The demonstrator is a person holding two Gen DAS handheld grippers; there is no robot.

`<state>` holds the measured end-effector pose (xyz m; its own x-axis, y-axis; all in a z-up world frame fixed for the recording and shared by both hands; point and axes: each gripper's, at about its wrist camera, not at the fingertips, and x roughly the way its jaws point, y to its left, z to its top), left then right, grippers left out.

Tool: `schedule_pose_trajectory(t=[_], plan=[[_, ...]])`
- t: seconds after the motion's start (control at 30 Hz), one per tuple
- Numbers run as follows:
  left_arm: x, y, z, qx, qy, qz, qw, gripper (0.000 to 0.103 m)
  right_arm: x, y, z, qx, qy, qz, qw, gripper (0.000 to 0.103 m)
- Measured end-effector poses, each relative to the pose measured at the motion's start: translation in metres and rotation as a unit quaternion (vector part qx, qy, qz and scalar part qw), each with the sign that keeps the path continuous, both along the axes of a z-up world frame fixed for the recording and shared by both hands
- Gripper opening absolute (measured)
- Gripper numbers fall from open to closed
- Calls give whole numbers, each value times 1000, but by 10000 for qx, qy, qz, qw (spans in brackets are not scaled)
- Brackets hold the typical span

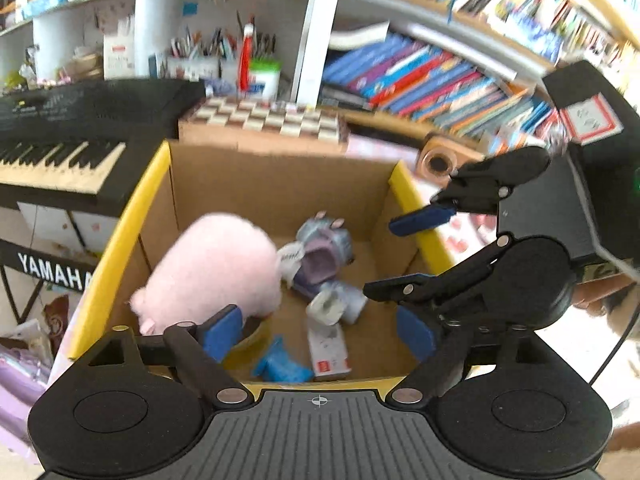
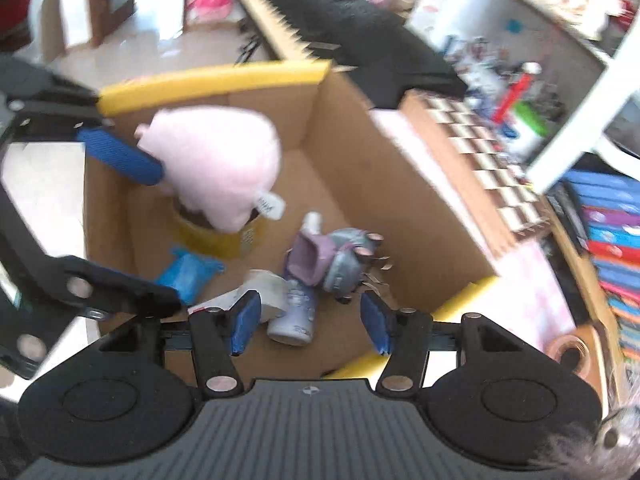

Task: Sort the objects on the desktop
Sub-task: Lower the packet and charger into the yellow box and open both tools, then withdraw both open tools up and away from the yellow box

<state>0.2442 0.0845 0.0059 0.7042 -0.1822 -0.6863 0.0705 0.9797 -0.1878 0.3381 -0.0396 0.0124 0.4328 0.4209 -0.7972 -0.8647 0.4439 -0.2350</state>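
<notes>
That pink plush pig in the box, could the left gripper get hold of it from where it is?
Probably yes. The left gripper is open above the cardboard box, whose top is open, and the pink pig lies uppermost beside its left finger, resting on a yellow tin. Nothing covers it.

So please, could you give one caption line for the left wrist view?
Left claw open above a yellow-edged cardboard box holding a pink plush pig.

Left gripper (image 1: 320, 332): matte black plastic, ribbed grey centre plate w/ white crosshair mark, round side discs, silver rivets at link pivots, blue ribbed pads on fingers (image 1: 222, 330). Right gripper (image 2: 310, 322): same build, blue pads.
</notes>
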Motion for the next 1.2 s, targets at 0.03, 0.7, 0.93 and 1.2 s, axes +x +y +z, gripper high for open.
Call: schedule_pose_trajectory(t=[0.03,0.7,0.93,1.2], plan=[[-7,1,5,-66,-123,28,9999,90,-4,-5,6,73,-59,-116,9999,53],[-134,-8,41,112,-1263,664,9897,97,-147,-72,46,1738,-781,-2383,9523,59],[-168,-23,39,197,-1428,633,9875,98,-214,-95,39,2013,-880,-3093,9252,64],[-189,-36,32,283,-1365,623,9883,100,-261,-118,26,2159,-851,-3815,8948,68]])
